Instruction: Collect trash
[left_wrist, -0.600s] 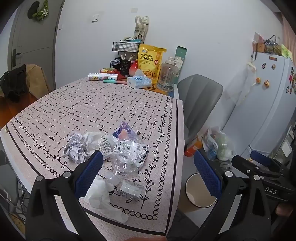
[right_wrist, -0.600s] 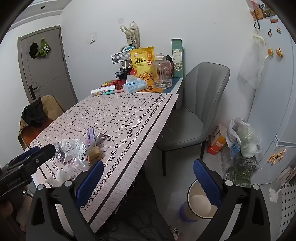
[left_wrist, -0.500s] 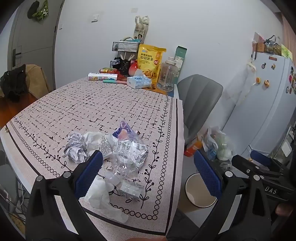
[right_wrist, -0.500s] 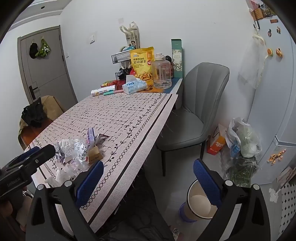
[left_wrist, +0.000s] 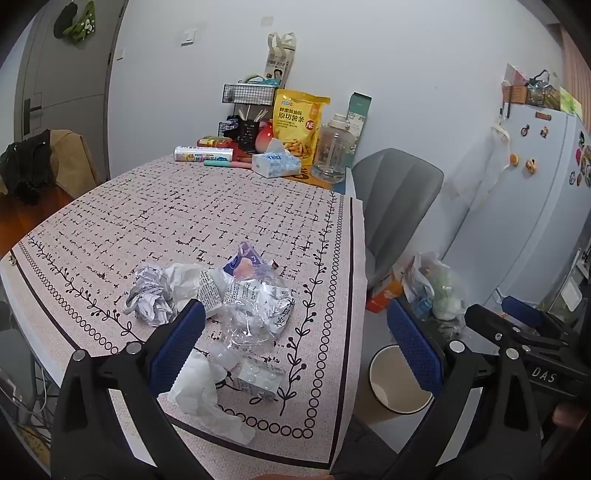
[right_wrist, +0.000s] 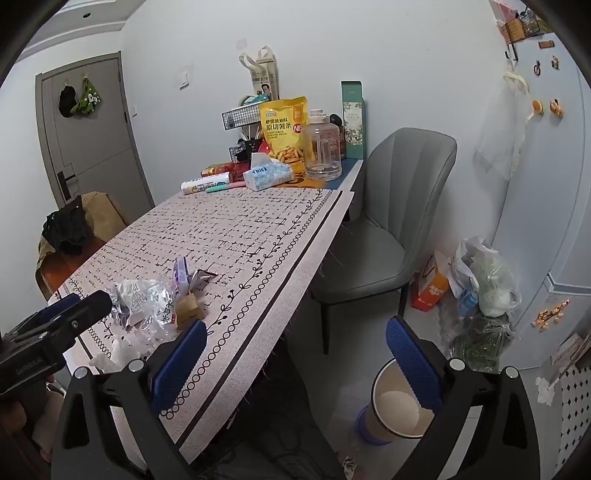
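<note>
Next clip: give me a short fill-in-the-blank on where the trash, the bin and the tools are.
1. The trash pile lies on the ____.
2. The bin stands on the ____.
3. Both the left tool and the right tool are ____.
4. The chair is coloured ____.

Missing words: table; floor; open; grey

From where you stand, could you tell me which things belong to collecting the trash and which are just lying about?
For the job:
- crumpled printed paper ball
- crushed clear plastic bottle
- white crumpled tissue
- round white waste bin

Lying about:
- yellow snack bag
- blue tissue pack
- clear water jug
- grey chair
</note>
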